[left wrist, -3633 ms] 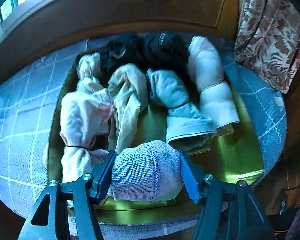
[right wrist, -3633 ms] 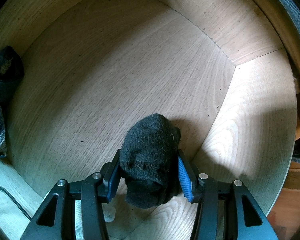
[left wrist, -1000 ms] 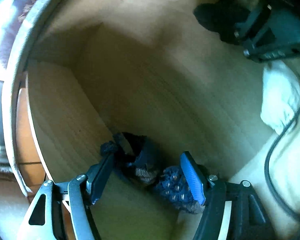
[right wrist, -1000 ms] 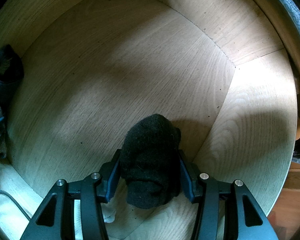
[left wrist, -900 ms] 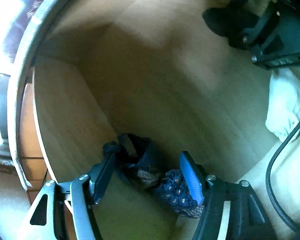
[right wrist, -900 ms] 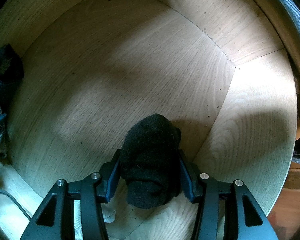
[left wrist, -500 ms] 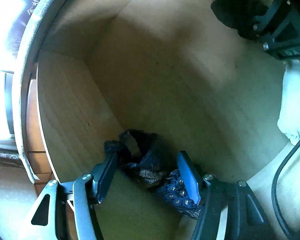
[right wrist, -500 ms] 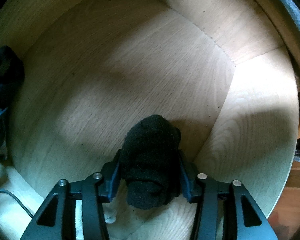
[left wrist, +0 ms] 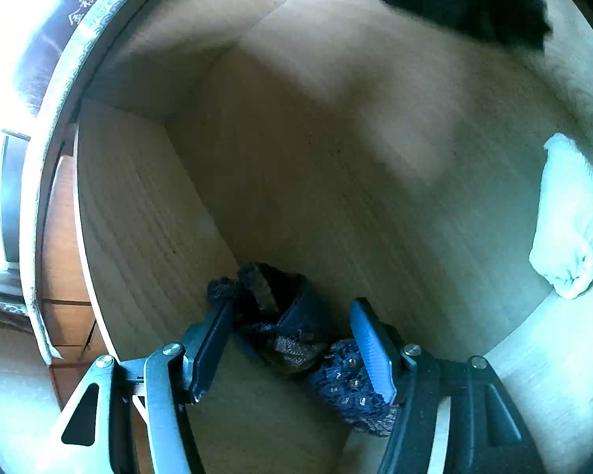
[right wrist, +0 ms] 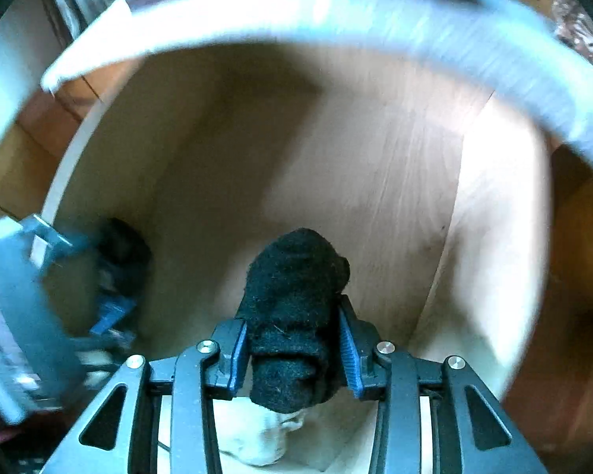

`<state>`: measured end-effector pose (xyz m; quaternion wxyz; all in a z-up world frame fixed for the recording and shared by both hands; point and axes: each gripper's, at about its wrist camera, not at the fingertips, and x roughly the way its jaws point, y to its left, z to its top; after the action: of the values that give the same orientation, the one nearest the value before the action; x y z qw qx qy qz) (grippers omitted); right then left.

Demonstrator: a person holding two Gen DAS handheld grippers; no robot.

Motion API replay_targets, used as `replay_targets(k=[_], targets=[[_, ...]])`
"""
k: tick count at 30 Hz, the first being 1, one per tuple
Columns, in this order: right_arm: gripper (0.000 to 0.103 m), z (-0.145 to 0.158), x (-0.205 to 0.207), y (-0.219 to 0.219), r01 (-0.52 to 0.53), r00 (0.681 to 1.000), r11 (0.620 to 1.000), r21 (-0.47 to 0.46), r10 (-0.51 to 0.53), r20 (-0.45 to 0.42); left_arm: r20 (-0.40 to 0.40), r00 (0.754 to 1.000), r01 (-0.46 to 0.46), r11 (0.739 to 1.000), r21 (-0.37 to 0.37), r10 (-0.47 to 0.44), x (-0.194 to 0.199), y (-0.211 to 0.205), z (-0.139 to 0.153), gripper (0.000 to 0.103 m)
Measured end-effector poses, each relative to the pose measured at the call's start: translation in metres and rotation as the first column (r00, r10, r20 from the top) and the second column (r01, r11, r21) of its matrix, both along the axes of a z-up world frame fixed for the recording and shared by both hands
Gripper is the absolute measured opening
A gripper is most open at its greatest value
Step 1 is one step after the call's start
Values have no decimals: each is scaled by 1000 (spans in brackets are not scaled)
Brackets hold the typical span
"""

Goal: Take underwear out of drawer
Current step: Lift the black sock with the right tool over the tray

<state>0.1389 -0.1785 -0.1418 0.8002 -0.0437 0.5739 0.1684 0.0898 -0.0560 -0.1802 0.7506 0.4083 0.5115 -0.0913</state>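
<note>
Left view alone — perhaps lace underwear (left wrist: 292,331).

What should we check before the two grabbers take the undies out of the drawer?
1. Right gripper has its piece: ok. Its fingers are closing on the black roll, which sits between the pads.
2. Black roll clear of the drawer floor: cannot tell, the picture is blurred.
3. Left gripper around the dark blue lace underwear: ok, the cloth lies between the fingers.
4. Left gripper squeezing it: not ok, the fingers stand wide.
5. All the lace inside the fingers: not ok, a bit lies past the right finger.
6. Drawer emptied: not ok, a white piece lies at the side.
</note>
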Motion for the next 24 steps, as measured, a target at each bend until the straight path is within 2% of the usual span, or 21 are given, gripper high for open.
replay_targets(k=[2, 6, 12, 16, 21, 24], targets=[[39, 21, -1, -8, 7, 1000, 998, 59, -8, 16, 0, 1000, -1, 1000, 2, 1, 0, 5, -4, 62], [39, 62, -2, -22, 0, 997, 993, 114, -9, 79, 0, 1000, 2, 1000, -1, -2, 0, 3, -2, 62], [39, 128, 6, -28, -39, 982, 988, 148, 10, 190, 0, 1000, 3, 1000, -2, -3, 0, 6, -4, 62], [39, 168, 30, -25, -37, 961, 992, 122, 2, 277, 0, 1000, 4, 1000, -1, -4, 0, 6, -6, 62], [40, 195, 65, -17, -3, 950, 993, 114, -33, 311, 0, 1000, 5, 1000, -2, -5, -1, 6, -4, 62], [40, 200, 90, -17, 24, 950, 993, 114, -58, 308, 0, 1000, 3, 1000, 3, -3, -1, 5, -4, 62]])
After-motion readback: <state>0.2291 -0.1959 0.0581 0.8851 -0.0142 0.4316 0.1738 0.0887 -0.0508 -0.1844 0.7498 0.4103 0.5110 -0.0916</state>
